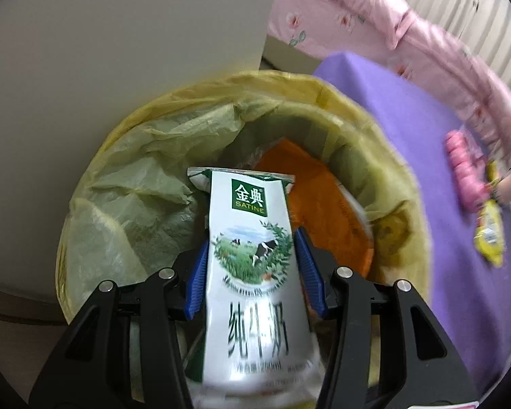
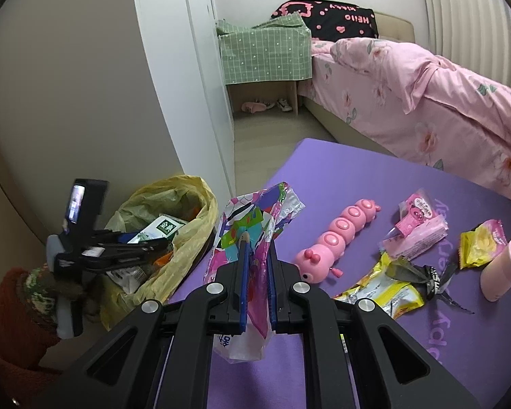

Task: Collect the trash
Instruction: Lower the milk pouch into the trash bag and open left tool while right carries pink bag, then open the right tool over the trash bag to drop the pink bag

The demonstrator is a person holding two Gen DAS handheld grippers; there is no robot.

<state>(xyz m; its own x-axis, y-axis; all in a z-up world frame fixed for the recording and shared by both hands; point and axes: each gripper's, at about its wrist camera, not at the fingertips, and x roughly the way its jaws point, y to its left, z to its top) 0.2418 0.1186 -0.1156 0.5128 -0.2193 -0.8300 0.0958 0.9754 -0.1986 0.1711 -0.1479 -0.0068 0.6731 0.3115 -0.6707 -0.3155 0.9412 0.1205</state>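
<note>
Bedroom, purple mat (image 2: 357, 177). Left gripper (image 1: 252, 259): jaws spread, milk carton (image 1: 252, 255) loose between them over the yellow-lined bin (image 1: 126, 177) off the mat's left edge; drop under way. Right gripper (image 2: 255, 272): pinching a pink wrapper (image 2: 252, 235); bin it next.

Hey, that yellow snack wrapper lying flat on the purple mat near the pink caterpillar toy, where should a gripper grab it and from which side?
Grip the yellow snack wrapper at its torn, crumpled end, which lifts off the purple mat beside the black wrapper scrap. Come from above, probably: the rest lies flat and offers the fingers little edge.
</note>
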